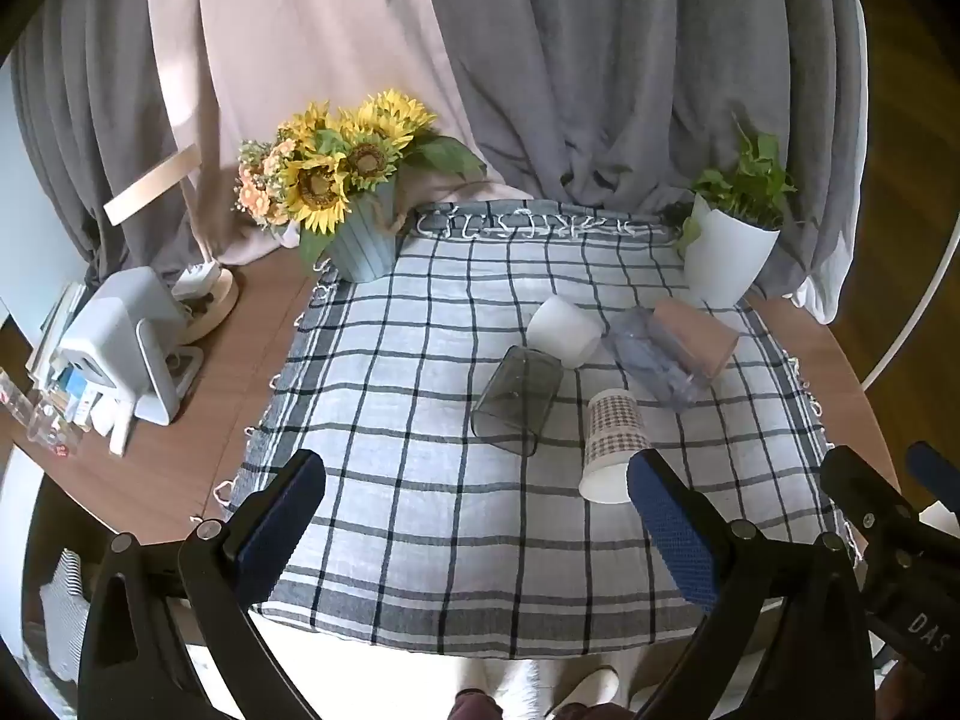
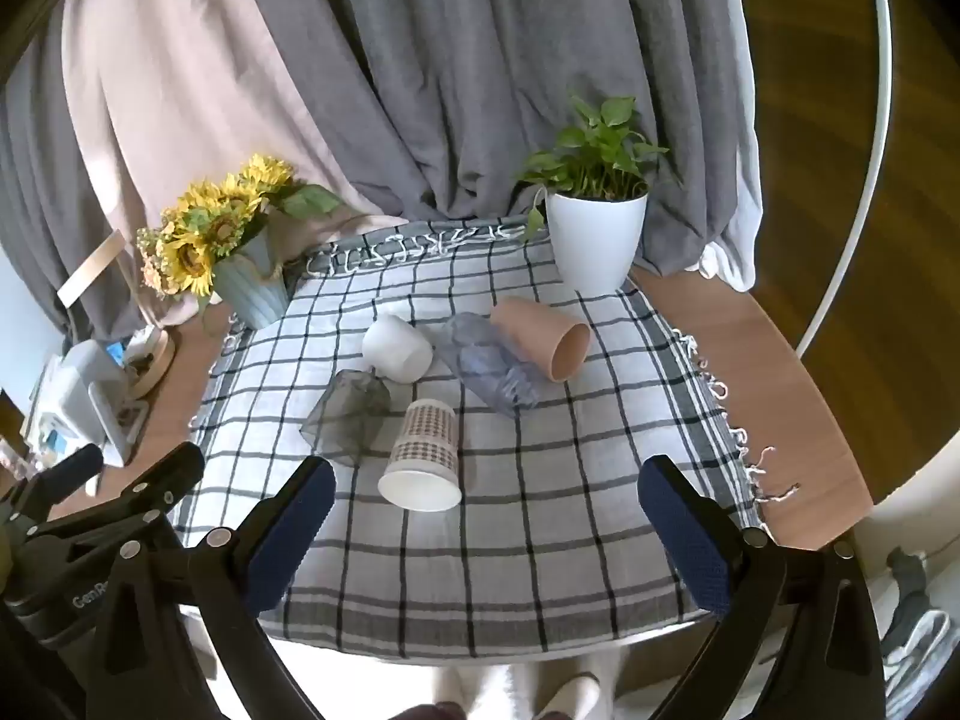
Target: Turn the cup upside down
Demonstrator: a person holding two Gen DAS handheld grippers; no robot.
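Your paper cup point(image 2: 423, 456) lies on its side on the checked cloth point(image 2: 540, 540), mouth toward you, nearest of five tipped cups. Just beside it on the left lies the grey glass point(image 2: 348, 414); behind are the white cup point(image 2: 397, 348), clear cup point(image 2: 489, 363) and pink cup point(image 2: 543, 336). Your right gripper point(image 2: 486, 540) hangs wide and empty over the cloth's near part, with the paper cup just ahead. Your left gripper point(image 1: 474, 540) is wide too, holding nothing. At the far corners stand sunflowers point(image 2: 210, 234) and a plant point(image 2: 597, 222).

Sunflowers point(image 1: 342, 162), potted plant point(image 2: 597, 216), checked cloth point(image 2: 540, 510)
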